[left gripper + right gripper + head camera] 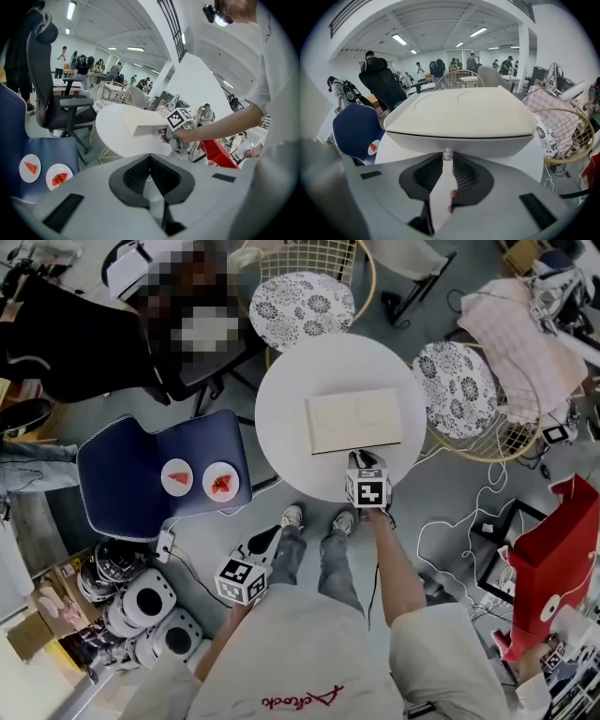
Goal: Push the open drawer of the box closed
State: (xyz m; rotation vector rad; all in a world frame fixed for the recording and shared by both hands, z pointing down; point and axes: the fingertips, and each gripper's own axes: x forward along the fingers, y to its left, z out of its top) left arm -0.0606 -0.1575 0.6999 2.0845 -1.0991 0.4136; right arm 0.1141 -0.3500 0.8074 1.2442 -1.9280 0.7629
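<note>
Cream box [354, 421] sits on the round white table [281, 399]; we judge it light, rigid, apt to slide. Right claw [447, 158] pinches the small clear knob [447, 154] on the drawer [492, 143], our push point. Left claw [150, 161] closed, empty, off-table

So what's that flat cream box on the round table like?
The flat cream rectangular box looks like smooth plastic, with faint curved lines pressed into its top. It lies flat on the round white table. A dark seam runs along its front, and the right claw pinches the small clear knob there.
</note>
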